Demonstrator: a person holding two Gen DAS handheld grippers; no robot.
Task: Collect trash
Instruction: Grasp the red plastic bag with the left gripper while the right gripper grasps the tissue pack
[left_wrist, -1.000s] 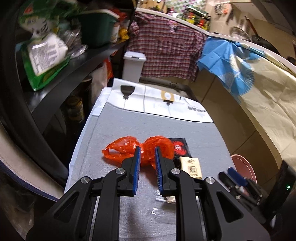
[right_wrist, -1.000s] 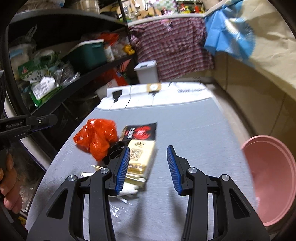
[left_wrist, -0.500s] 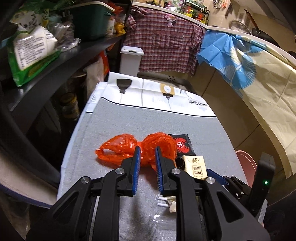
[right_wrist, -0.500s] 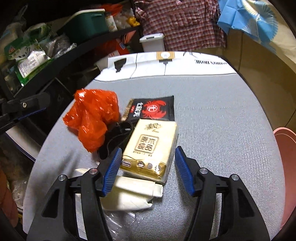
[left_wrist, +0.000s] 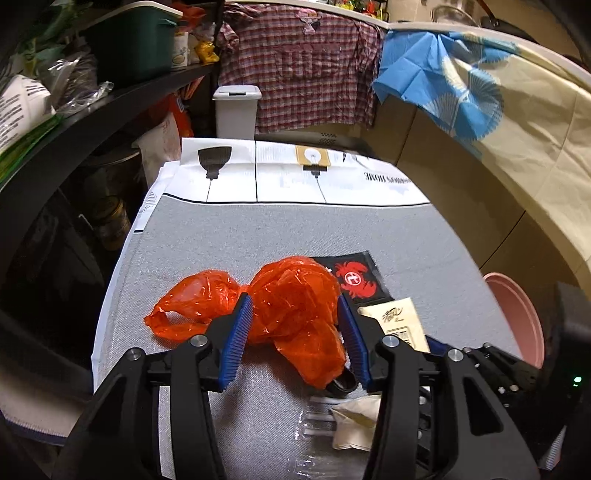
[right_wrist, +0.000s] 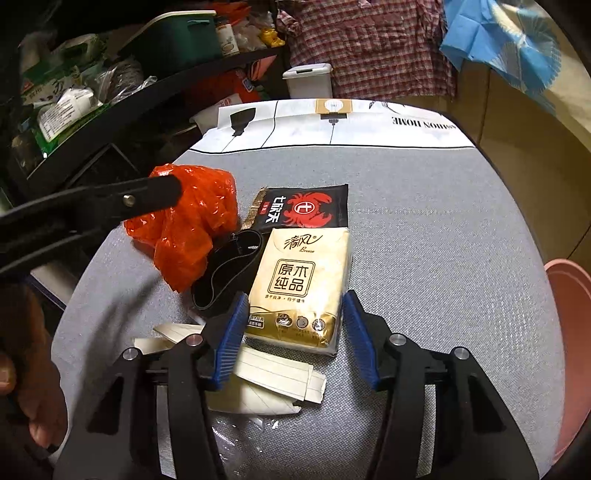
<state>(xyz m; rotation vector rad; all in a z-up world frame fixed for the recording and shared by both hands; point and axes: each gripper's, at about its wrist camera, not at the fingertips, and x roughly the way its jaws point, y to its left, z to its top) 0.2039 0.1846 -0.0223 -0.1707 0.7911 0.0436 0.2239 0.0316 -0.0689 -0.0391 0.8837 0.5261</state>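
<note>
Here, left gripper (left_wrist: 295, 325) jaws spread around orange bag (left_wrist: 291, 314), right gripper (right_wrist: 293, 321) jaws spread astride tissue pack (right_wrist: 299, 291), black band (right_wrist: 225, 273) between.

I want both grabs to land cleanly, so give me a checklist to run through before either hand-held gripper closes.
1. Left hand-held gripper open around the orange plastic bag: ok.
2. Bag centred between the fingers: not ok, one lobe trails outside to the left.
3. Right hand-held gripper open, straddling the tissue pack: ok.
4. Pack free of other trash: not ok, it overlaps the folded paper.
5. Black band clear of the bag: not ok, the bag drapes over it.
6. Pink bin reachable: cannot tell, only its rim shows.
</note>
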